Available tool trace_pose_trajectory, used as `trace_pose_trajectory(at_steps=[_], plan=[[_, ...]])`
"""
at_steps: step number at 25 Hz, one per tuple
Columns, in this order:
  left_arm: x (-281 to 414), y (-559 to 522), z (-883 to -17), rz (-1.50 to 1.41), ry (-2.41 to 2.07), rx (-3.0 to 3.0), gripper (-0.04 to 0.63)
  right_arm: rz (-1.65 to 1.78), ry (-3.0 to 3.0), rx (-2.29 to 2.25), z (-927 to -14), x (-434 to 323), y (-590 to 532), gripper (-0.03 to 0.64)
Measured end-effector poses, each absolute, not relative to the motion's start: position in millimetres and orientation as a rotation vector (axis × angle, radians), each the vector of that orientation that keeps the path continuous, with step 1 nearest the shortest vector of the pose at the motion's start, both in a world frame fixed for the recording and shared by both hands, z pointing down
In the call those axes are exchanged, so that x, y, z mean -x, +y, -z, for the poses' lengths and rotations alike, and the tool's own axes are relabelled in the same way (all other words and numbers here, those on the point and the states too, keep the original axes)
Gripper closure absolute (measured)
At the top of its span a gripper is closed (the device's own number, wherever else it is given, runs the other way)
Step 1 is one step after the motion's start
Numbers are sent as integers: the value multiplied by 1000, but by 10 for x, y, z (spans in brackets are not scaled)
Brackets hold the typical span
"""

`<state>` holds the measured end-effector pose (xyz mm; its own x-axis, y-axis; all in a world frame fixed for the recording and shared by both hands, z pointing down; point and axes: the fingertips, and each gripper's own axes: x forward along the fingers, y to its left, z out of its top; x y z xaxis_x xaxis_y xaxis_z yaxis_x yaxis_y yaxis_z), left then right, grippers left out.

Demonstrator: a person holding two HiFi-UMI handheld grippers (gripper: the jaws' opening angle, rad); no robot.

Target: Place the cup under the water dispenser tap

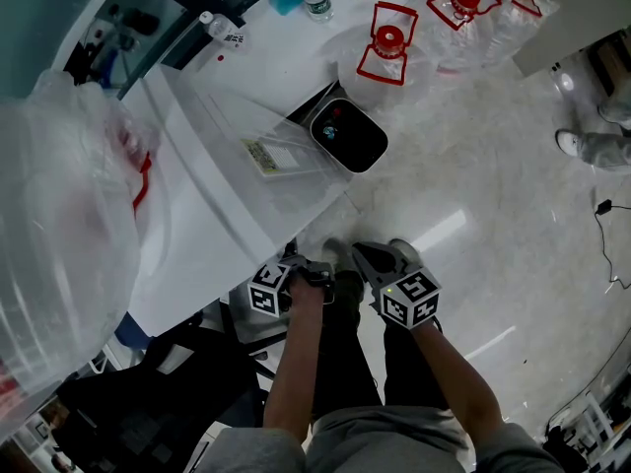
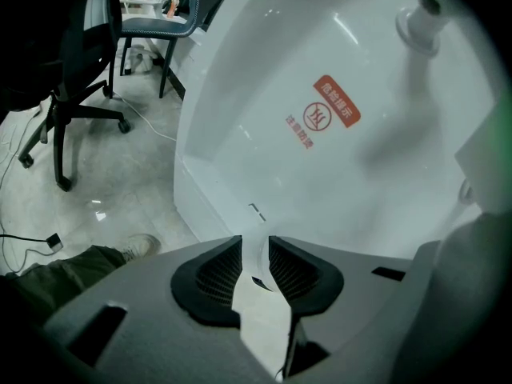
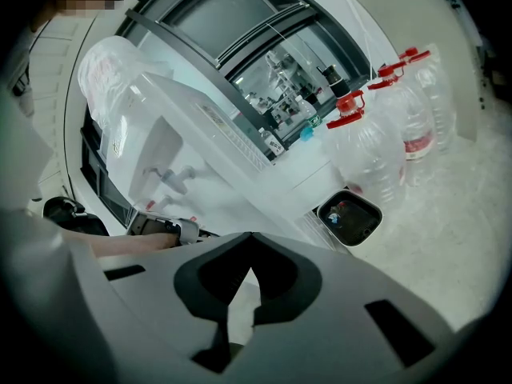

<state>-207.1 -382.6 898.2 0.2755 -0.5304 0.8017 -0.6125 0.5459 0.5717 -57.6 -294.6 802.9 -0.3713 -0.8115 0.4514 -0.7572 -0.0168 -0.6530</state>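
White thin-walled cup (image 2: 261, 314) pinched in the left tool (image 2: 256, 250), facing the tall white plastic water dispenser (image 2: 320, 158).

Left tool: the jaws are drawn nearly together on a thin pale sheet, which reads as one wall of the cup. The rest of the cup is out of view, so its material cannot be confirmed. Cup position: low in front of the dispenser's front panel, below and well apart from the round white tap (image 2: 422, 16). Right tool (image 3: 250, 246): the jaws meet at the tips and hold nothing, and it sits on the side away from the dispenser. Handling, as a judgement: the cup is probably very light, soft in the wall and easy to buckle, and a one-wall grip lets it swing. Use low grip pressure, hold near the stiffer rim, and set the mouth upward beneath the tap.
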Motion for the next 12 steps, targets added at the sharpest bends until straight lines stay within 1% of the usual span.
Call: trace_pose_trajectory(at_steps=[12], plan=[[2191, -3717, -8556, -55, -1391, -1079, 494, 1354, 2202, 1686, -7684, 621, -2926, 606]])
